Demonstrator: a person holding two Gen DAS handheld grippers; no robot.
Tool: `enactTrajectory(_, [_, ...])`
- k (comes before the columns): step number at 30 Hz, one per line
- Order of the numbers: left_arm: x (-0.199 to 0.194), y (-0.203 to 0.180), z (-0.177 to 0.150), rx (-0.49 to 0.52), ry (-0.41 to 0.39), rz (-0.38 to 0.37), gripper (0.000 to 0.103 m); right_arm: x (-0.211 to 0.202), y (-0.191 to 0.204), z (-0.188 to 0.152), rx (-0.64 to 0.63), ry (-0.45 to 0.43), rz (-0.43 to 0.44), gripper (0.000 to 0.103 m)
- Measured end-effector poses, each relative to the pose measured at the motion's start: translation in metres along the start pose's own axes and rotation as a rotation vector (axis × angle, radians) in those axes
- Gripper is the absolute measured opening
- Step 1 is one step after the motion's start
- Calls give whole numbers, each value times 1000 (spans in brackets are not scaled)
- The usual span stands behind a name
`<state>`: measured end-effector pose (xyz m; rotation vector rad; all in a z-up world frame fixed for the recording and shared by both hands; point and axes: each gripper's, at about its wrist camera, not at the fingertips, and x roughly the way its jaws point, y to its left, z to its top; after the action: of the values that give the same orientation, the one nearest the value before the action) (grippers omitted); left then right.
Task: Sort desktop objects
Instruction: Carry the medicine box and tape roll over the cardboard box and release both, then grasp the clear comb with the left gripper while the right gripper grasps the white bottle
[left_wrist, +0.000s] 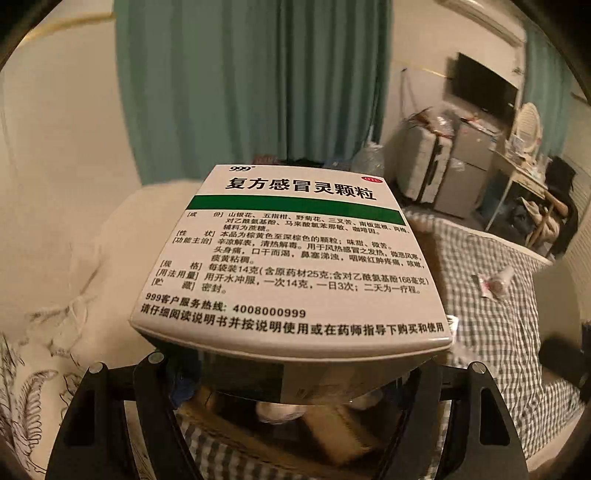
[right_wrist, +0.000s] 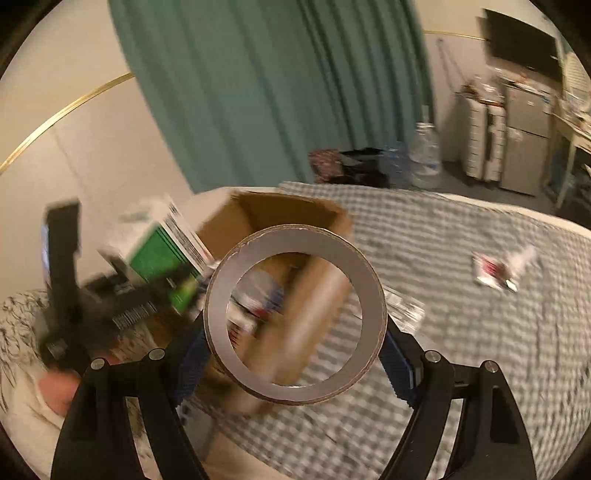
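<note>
Left fingers (left_wrist: 295, 373) grip the medicine box (left_wrist: 291, 258), right fingers (right_wrist: 295, 369) the tape roll (right_wrist: 295, 314) — both above the open carton's (right_wrist: 280, 210) rim.

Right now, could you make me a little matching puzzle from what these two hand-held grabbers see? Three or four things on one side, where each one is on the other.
Things:
1. medicine box
2. tape roll
3. cardboard box
4. small packet

Places:
A. lying loose on the checked bedspread, far to the right
B. clamped in the right gripper
C. open on the bed, behind the tape roll
D. clamped in the left gripper

Pairs: 1-D, 2-B, 3-C, 4-A
</note>
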<state>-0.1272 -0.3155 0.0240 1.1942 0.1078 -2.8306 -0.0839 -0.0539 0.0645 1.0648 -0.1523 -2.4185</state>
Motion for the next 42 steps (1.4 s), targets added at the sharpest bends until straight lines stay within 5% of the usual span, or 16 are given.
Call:
enactTrajectory(6, [28,12,-9,13,53,4,79,58,18,18,31,67,49,82])
enactTrajectory(12, [34,9,-8,30,65,-30,82,73,20,21,34,74,32,84])
enactTrajectory(16, [28,9,-8,24,60,-2,102,55,13,26,69,42,-3,94])
enactTrajectory(23, [4,-14,-10,49,24,11,103,10,-24,14,99,-17,-49,94])
enactTrajectory(33, [-36,-120,-34,109,-14,-102,103,-55,-122,-53,202,-31,-198,94])
enactTrajectory(42, [-12,-226,-93,202,90,-188,103,-90,-189,-113,248,-49,-297,94])
